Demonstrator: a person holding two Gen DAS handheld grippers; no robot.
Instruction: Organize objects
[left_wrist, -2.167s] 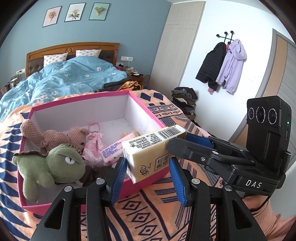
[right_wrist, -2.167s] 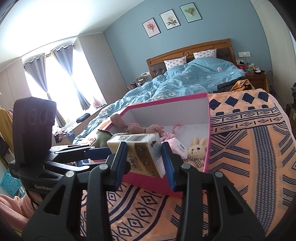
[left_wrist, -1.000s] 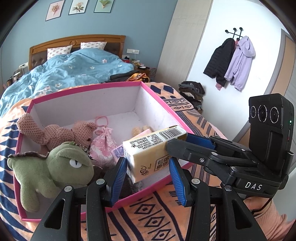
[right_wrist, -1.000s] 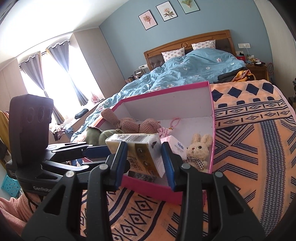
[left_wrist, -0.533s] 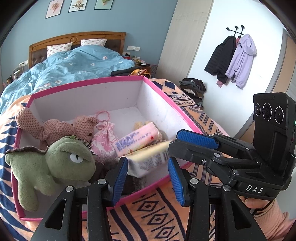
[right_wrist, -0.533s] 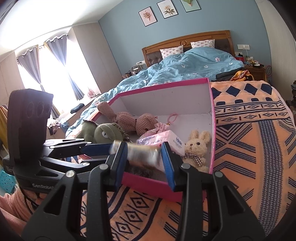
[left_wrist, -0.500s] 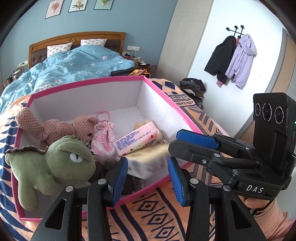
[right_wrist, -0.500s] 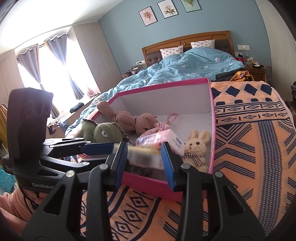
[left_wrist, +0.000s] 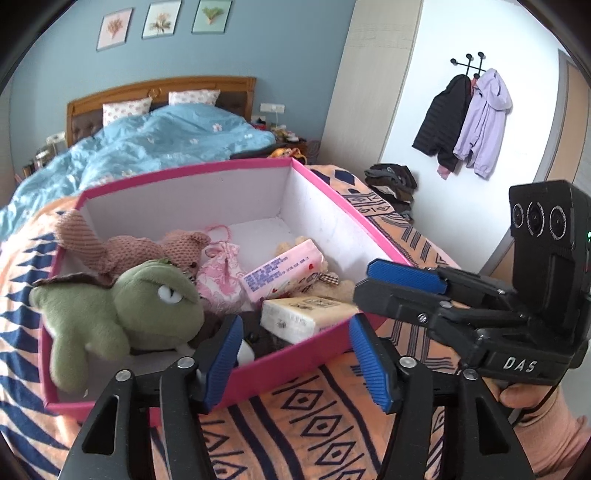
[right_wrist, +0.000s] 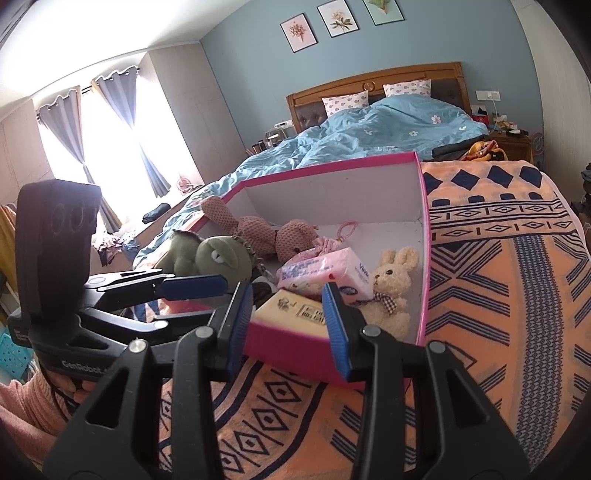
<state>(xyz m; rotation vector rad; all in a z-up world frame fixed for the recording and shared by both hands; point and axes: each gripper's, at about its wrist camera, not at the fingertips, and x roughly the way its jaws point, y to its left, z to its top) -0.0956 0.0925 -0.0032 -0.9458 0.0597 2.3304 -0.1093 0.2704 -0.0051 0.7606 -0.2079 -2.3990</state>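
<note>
Two grippers are hanging just before the near wall of the pink box, which is standing on the patterned blanket. The left gripper and the right gripper are both opening their jaws, with nothing between the pads. The yellow tissue pack is lying inside the box at the near wall, which is hiding its lower edge. The pink tissue pack is covering most of the cream rabbit in the left view. Something dark under the green plush is too hidden to identify.
</note>
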